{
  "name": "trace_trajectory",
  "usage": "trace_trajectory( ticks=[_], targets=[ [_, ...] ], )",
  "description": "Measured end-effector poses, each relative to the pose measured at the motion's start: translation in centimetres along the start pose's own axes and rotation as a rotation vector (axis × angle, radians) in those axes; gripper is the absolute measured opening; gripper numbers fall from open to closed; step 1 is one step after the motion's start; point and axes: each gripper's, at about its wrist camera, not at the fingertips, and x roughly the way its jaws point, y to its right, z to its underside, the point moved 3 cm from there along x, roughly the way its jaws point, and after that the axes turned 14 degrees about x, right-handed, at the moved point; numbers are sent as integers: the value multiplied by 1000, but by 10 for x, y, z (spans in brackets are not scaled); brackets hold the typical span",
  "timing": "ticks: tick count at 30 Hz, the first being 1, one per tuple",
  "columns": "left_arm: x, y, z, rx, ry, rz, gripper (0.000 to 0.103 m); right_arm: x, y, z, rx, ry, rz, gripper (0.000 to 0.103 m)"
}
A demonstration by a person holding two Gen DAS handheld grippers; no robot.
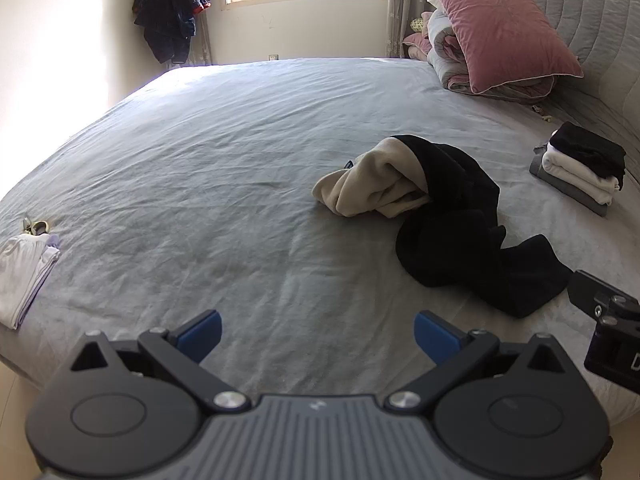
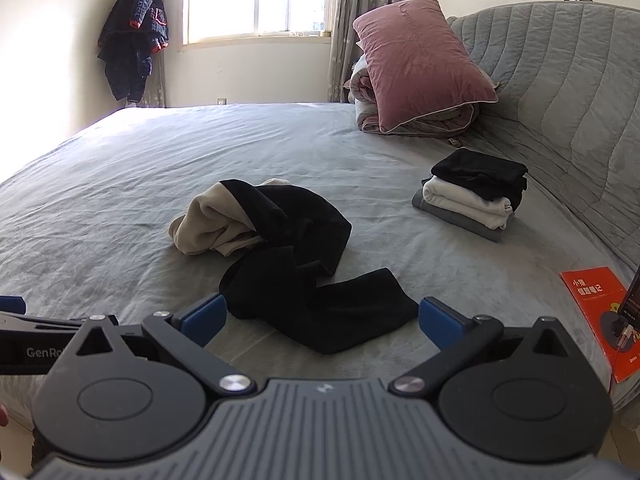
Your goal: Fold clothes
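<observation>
Partway through, by the look of it: three folded pieces stacked (image 2: 472, 194) by the headboard, black on white on grey, plus a folded white garment (image 1: 24, 276) at the bed's left edge. Still to do: a crumpled black garment (image 2: 304, 264) tangled with a beige one (image 2: 208, 226), mid-bed on the grey sheet (image 1: 200, 160). Left gripper (image 1: 318, 334) spread wide, holding nothing, over bare sheet. Right gripper (image 2: 322, 320) spread too, empty, hovering just short of the black heap's near end

A crumpled garment (image 2: 288, 256) lies mid-bed (image 2: 120, 184), folded stack (image 2: 476, 192) to its right, pillow (image 2: 420, 64) behind.
</observation>
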Motion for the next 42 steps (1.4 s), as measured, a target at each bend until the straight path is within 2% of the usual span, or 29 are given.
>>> trace_trajectory(
  ticks=[11, 20, 27, 38, 42],
  targets=[
    [12, 0, 4, -2, -38, -26, 103, 5, 0, 3, -5, -14, 6, 103],
    [19, -3, -8, 30, -9, -60, 103, 13, -2, 2, -2, -12, -7, 103],
    [37, -8, -12, 35, -29, -71, 103, 24, -9, 0, -27, -15, -8, 103],
    [80, -12, -17, 50, -63, -48, 103, 56, 4, -11, 5, -50, 16, 103],
    [92, -11, -24, 26, -19, -14, 103, 68, 8, -9, 7, -69, 26, 103]
  ],
)
